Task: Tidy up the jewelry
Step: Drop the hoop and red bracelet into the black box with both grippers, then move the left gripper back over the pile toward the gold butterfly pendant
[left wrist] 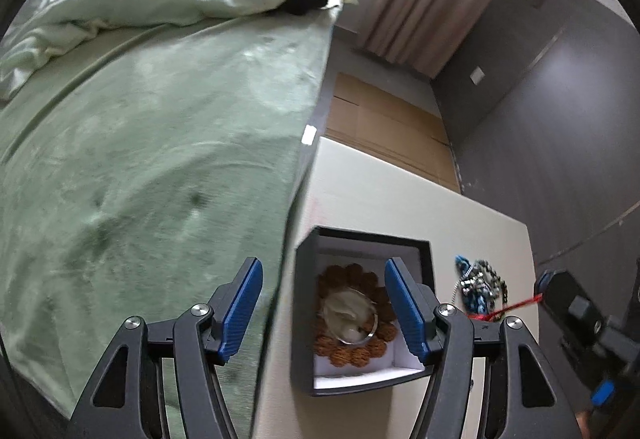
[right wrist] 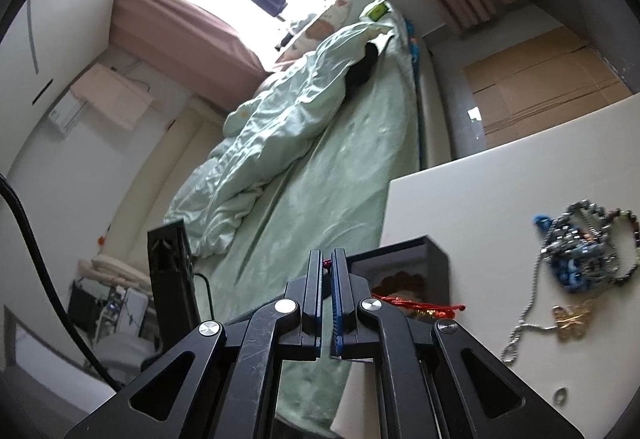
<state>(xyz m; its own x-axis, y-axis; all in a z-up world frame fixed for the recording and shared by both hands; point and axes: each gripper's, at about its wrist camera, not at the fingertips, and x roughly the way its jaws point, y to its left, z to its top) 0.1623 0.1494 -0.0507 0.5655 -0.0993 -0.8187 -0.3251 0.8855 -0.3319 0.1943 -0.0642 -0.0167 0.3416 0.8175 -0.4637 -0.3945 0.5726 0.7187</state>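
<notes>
A dark grey jewelry box (left wrist: 306, 303) stands open on the white table (left wrist: 400, 199). Inside it lie a brown beaded bracelet (left wrist: 352, 353) and a silver bangle (left wrist: 374, 323) around something white. My left gripper (left wrist: 324, 267) hovers open and empty above the box's left wall and the table's edge. My right gripper (right wrist: 328, 259) is shut on a red cord bracelet (right wrist: 420, 305). A small red bead shows at its tips, and the cord trails right over the box (right wrist: 436, 263). In the left wrist view the right gripper (left wrist: 541, 285) comes in from the right with the red cord (left wrist: 516, 306).
A tangled pile of blue and dark beaded jewelry (right wrist: 580, 251) lies on the table right of the box, with a silver chain (right wrist: 524, 323), a gold butterfly pendant (right wrist: 572, 319) and a small ring (right wrist: 561, 395). A bed with a green cover (left wrist: 160, 159) borders the table's left edge.
</notes>
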